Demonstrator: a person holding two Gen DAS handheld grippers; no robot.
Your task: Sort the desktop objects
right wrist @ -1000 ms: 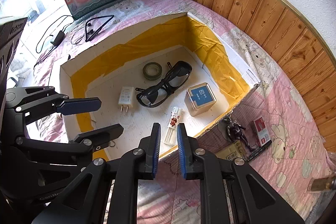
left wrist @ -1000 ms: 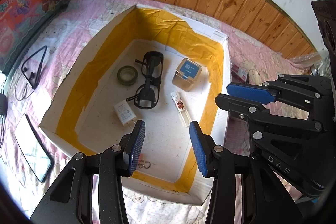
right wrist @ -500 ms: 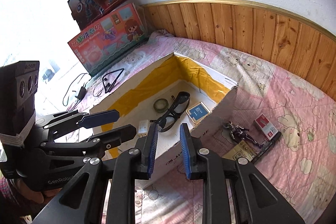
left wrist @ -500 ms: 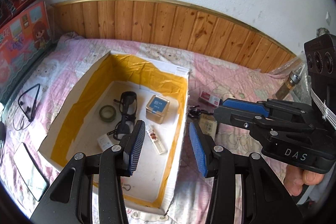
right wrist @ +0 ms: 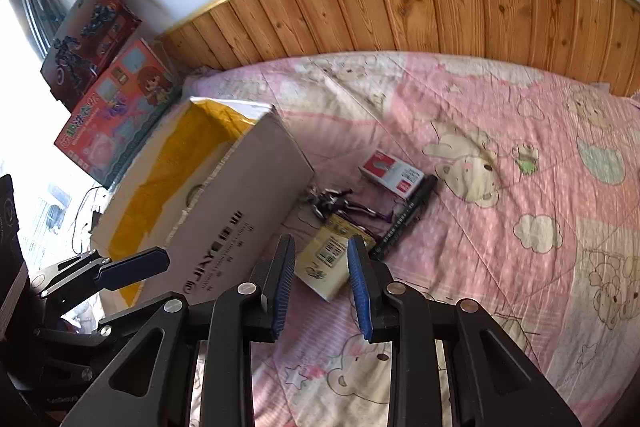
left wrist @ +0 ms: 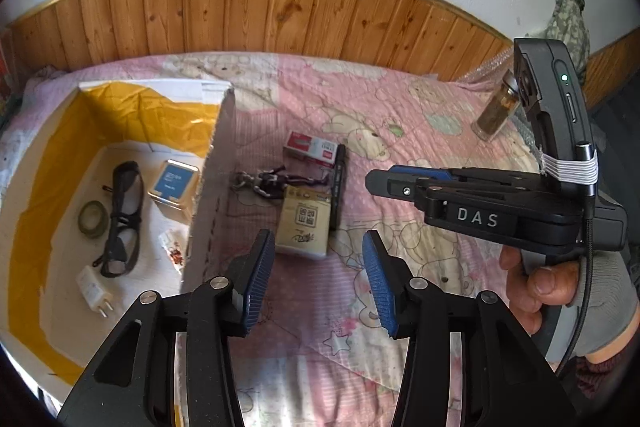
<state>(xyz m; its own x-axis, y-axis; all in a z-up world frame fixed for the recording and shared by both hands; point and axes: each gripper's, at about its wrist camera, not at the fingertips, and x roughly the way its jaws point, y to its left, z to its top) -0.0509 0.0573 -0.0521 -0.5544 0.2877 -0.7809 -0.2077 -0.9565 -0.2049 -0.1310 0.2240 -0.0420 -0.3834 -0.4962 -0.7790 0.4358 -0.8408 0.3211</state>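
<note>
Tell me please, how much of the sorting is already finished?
Done: glasses, tape roll, tin, charger and a small packet lie in the box. In hand: nothing; both jaws are empty, the right gripper just opening above the tissue pack. Left on the blanket: tissue pack, figurine, marker, red-white box, jar.

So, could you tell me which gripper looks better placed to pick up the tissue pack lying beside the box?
Probably the right gripper: the tissue pack shows between its open fingertips. The left gripper, also open and empty, points past the pack's near edge.
</note>
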